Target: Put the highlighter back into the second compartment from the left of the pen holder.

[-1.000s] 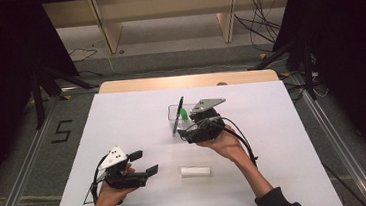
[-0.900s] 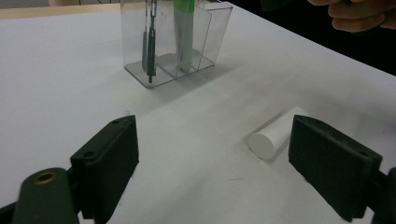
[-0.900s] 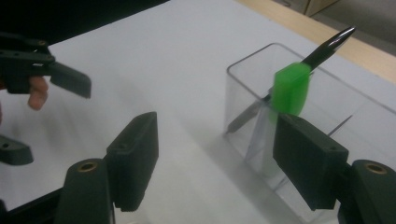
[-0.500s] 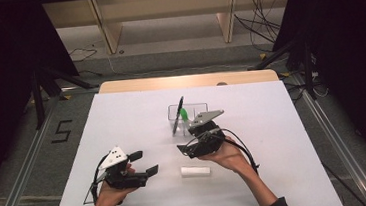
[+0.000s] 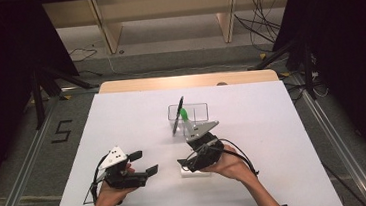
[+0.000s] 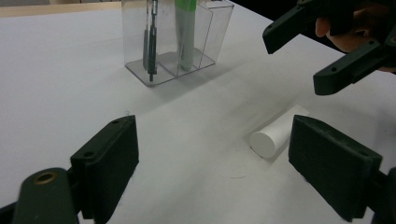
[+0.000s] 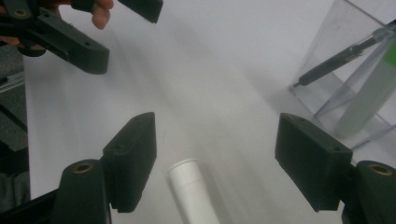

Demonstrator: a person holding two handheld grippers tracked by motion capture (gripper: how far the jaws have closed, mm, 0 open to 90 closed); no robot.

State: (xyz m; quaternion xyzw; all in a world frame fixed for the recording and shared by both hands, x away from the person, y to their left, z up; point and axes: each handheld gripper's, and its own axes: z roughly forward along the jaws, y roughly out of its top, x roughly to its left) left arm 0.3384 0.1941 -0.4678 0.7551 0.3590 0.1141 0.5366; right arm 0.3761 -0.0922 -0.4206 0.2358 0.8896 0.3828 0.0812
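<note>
Near the front edge of the tabletop (image 5: 284, 139), the right gripper (image 5: 184, 164) has dropped from beside the clear holder (image 5: 196, 113) down to the white cylinder (image 5: 195, 172) over the last second. Its jaws stand spread wide with nothing pinched, and in the right gripper view the cylinder (image 7: 194, 193) lies flat between them, untouched. Looks like the pickup is next: the approach is basically done, only the squeeze is missing.

The left gripper (image 5: 145, 164) hasn't budged near the front left corner, jaws released and empty, pointed toward the cylinder (image 6: 275, 135).

Count: one white cylinder, one clear holder with compartments sitting around the tabletop's middle, one dark pen (image 5: 177, 116) leaning in it, one green marker (image 5: 184, 115) standing next to the pen. Two grippers, one per hand.
</note>
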